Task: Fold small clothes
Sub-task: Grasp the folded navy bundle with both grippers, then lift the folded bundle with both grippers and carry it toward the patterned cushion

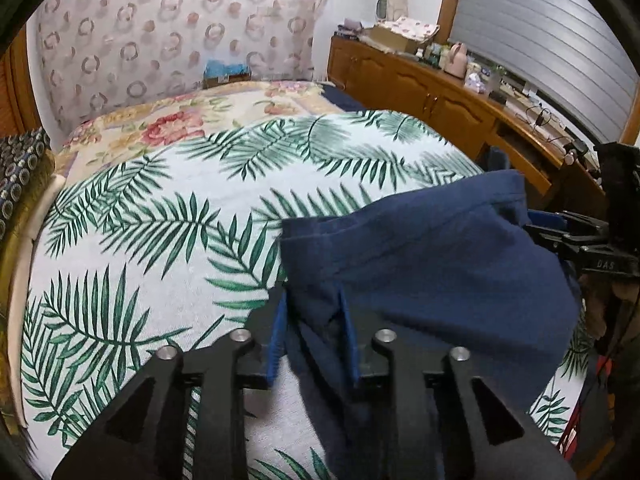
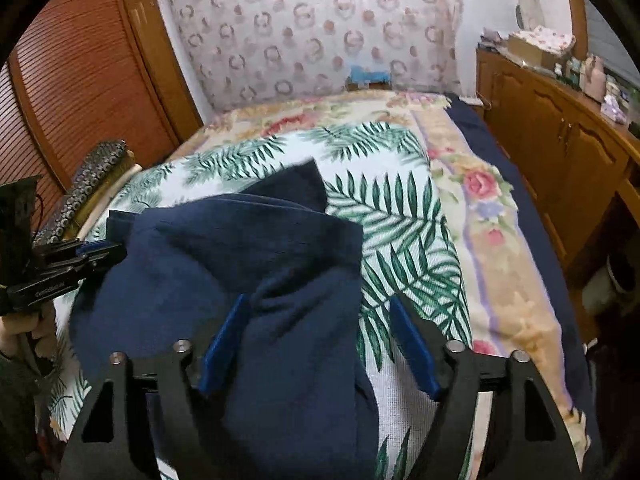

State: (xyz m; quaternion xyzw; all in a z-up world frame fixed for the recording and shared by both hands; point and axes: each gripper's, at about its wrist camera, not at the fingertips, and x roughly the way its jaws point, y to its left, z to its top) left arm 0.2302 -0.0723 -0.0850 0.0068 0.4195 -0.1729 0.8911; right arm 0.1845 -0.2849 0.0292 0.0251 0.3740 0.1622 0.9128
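Navy cloth: the small garment [image 1: 432,248] lies bunched on the palm-leaf sheet [image 1: 132,248] of the bed, part folded over itself, an edge standing up at the far side.
Left gripper [image 1: 312,320]: its jaws stand narrowly apart with a fold of the garment's near-left corner between them; whether the pads press on the cloth I cannot tell.
Garment from left jaws: it runs away ahead and to the right, toward the other gripper.
Long axis: roughly from one gripper to the other, across the bed.
Right gripper [image 2: 316,340]: jaws spread wide; the garment's right edge lies between them, against the left pad, the right pad clear over the sheet.
Nearer hand: both sit at the garment, one at each end.
Next move, as I judge: close on both ends and carry one across.
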